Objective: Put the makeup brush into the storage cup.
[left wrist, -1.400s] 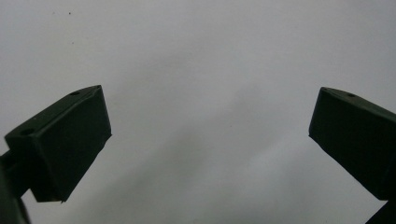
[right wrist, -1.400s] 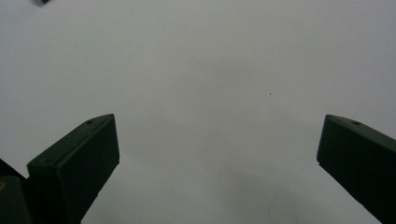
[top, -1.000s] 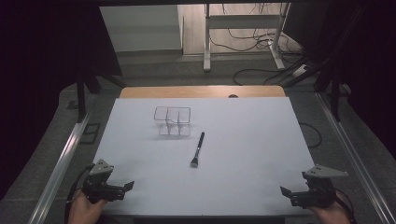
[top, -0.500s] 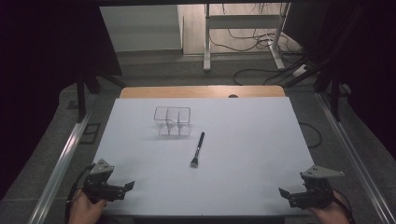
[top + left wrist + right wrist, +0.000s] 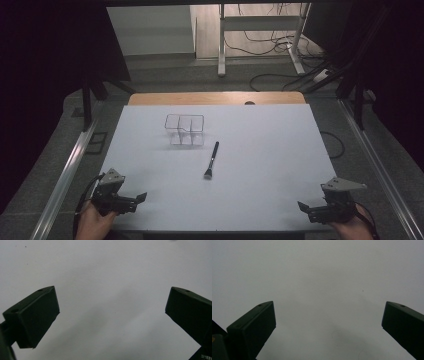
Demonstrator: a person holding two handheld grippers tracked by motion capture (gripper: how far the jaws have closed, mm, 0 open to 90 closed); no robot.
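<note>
Brush [image 5: 211,160] just before organizer [image 5: 185,130]

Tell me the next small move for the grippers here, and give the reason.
Probably bring the right gripper forward and inward toward the brush. Both it and the left gripper rest open and empty at the near table edge, while the brush lies flat just in front of the clear divided organizer.

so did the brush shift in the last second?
No. The brush lies at the same spot and angle just right of the clear organizer, apart from it.
</note>
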